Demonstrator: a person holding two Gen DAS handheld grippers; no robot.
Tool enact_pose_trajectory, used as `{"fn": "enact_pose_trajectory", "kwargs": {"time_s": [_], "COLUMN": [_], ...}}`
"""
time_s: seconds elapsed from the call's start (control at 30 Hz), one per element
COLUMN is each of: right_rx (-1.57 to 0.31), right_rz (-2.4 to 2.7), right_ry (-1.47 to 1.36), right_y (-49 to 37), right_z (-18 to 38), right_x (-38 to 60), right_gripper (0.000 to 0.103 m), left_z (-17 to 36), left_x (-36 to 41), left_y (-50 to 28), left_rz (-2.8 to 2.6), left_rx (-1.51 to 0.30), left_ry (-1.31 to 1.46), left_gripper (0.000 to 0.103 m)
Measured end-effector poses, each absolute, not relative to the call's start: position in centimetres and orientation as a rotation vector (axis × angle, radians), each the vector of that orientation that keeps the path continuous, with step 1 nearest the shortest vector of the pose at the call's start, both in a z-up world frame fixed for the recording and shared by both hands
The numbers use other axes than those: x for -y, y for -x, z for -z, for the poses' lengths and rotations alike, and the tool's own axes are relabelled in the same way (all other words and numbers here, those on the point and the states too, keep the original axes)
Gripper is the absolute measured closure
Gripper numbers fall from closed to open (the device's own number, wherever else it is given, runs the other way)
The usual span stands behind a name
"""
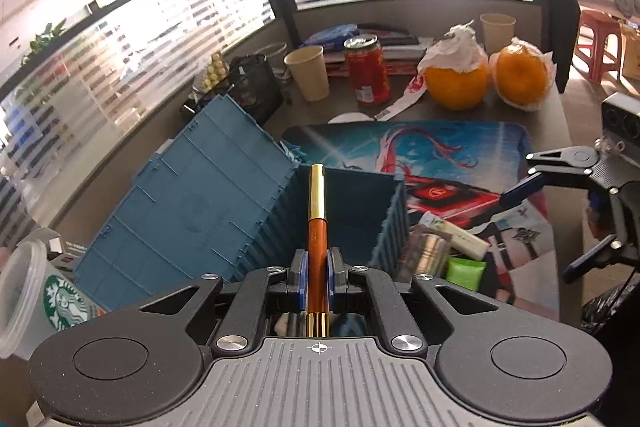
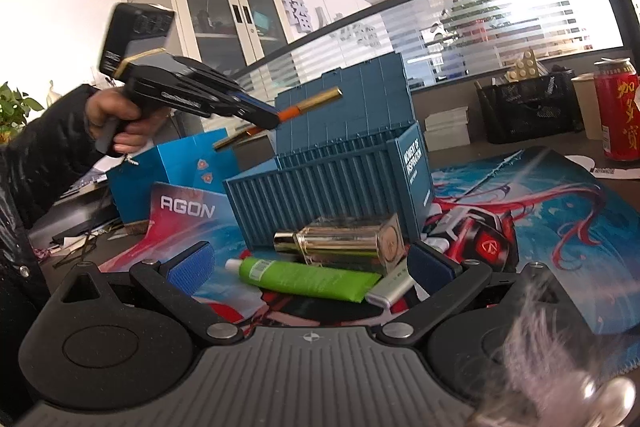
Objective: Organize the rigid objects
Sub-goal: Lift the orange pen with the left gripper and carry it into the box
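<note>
My left gripper (image 1: 317,267) is shut on a slim orange tube with gold ends (image 1: 317,223), held above the open blue container box (image 1: 360,211). The box's lid (image 1: 192,195) leans back to the left. In the right wrist view a hand holds the left gripper (image 2: 266,117) with the tube (image 2: 310,105) over the box (image 2: 332,179). My right gripper (image 2: 312,267) stands open and low on the mat. A gold bottle (image 2: 344,243), a green tube (image 2: 304,279) and a white tube (image 2: 392,287) lie just ahead, between its fingers and untouched.
A printed desk mat (image 1: 460,155) covers the desk. Behind it stand a red can (image 1: 367,71), paper cups (image 1: 307,73), two oranges (image 1: 456,79) and a black mesh holder (image 1: 252,83). A Starbucks cup (image 1: 40,291) is at the near left. A blue carton (image 2: 176,163) sits left of the box.
</note>
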State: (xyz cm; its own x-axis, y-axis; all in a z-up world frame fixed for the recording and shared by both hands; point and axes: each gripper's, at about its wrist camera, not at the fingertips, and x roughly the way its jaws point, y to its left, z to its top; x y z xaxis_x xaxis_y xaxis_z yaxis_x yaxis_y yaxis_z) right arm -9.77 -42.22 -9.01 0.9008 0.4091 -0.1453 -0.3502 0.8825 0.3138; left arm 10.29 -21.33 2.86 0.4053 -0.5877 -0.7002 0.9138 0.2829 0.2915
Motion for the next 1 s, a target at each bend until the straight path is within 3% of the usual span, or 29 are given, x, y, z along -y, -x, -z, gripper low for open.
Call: {"fn": "enact_pose_trajectory", "kwargs": {"time_s": [0.37, 1.0], "right_rx": [-0.223, -0.238], "right_rz": [-0.402, -0.413], "right_ry": [-0.299, -0.301], "right_y": [8.5, 8.4], "right_z": [9.3, 9.3], "right_x": [42.5, 42.6], "right_gripper": [0.0, 0.0], "left_z": [0.5, 3.9], "left_x": [23.0, 23.4], "left_y": [-15.3, -17.3], "left_rz": [1.082, 1.095], "left_rx": [-0.594, -0.689], "left_ry": [-0.764, -0.775], "left_gripper": [0.095, 0.095]}}
